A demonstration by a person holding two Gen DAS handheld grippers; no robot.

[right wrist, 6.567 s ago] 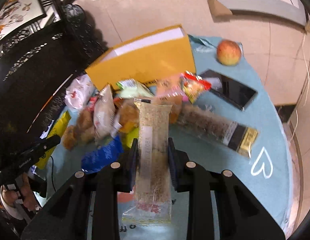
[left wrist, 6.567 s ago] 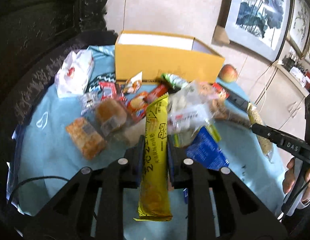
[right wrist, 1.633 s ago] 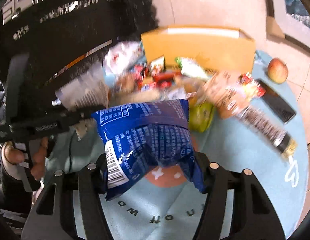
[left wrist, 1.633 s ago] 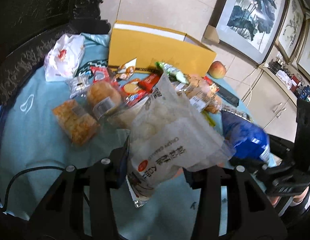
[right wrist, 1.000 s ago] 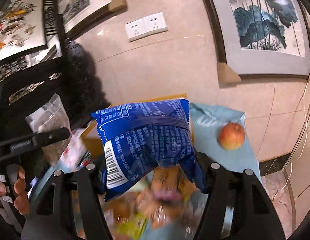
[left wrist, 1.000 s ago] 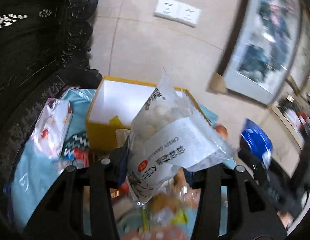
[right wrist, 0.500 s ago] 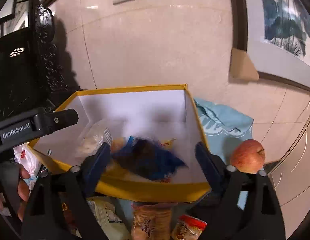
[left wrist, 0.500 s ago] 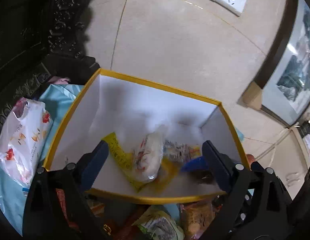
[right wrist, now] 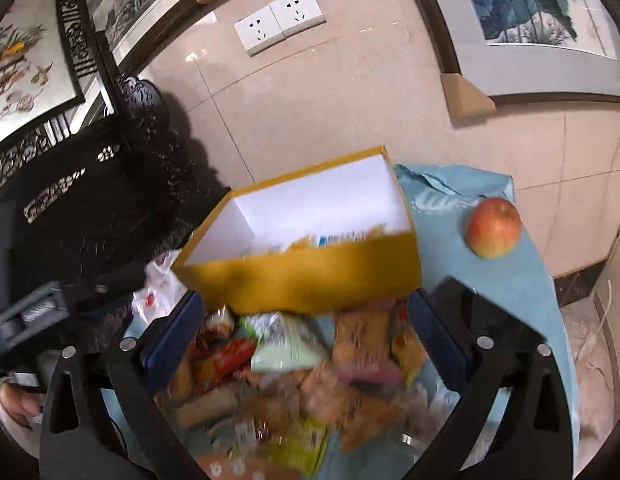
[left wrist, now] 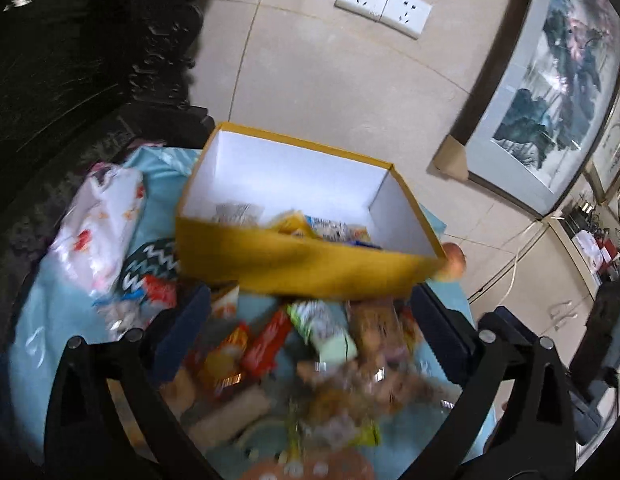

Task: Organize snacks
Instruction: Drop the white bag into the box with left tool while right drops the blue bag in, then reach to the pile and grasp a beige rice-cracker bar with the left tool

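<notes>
Presently, in the left wrist view, the left hand-held gripper point(left wrist: 310, 328) stands wide apart and holds nothing. The yellow box point(left wrist: 310, 268) sits mid-frame with several packets inside; loose snacks point(left wrist: 302, 352) lie blurred just below it on the blue-covered surface point(left wrist: 50, 320). A white bag point(left wrist: 106, 228) lies at left.

In the right wrist view, the right hand-held gripper point(right wrist: 302, 328) is likewise spread wide and empty. The box point(right wrist: 310, 276) is at centre, snacks point(right wrist: 294, 376) below, an apple point(right wrist: 494, 227) at right.

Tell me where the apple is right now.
The apple sits on the blue tablecloth in the right wrist view, right of the yellow box, clear of the snack pile.
</notes>
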